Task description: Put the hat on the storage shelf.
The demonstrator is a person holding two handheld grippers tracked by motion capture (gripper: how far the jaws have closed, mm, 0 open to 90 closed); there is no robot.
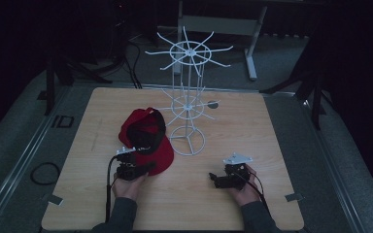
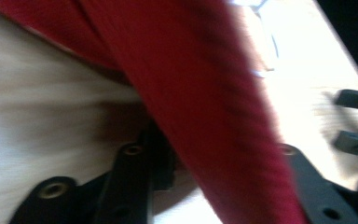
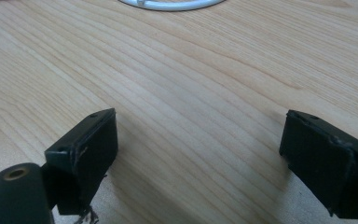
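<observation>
A red cap (image 1: 132, 122) with a black lining lies upside down on the wooden table (image 1: 213, 208), left of centre, its brim (image 1: 164, 156) towards me. My left gripper (image 1: 148, 168) sits at the near edge of that brim. In the blurred left gripper view the red brim (image 2: 205, 93) fills the gap of my left gripper (image 2: 219, 145) from one black jaw to the other. My right gripper (image 1: 213, 178) rests low at the front right, pointing left, and stands open (image 3: 200, 140) over bare wood with nothing between its jaws.
A white wire display rack (image 1: 189, 99) with radiating hooks stands behind the cap at mid-table; its ring base (image 3: 168, 4) lies ahead of my right gripper. A dark cable loop (image 1: 44, 173) lies on the floor to the left. Table legs and stands are at the back.
</observation>
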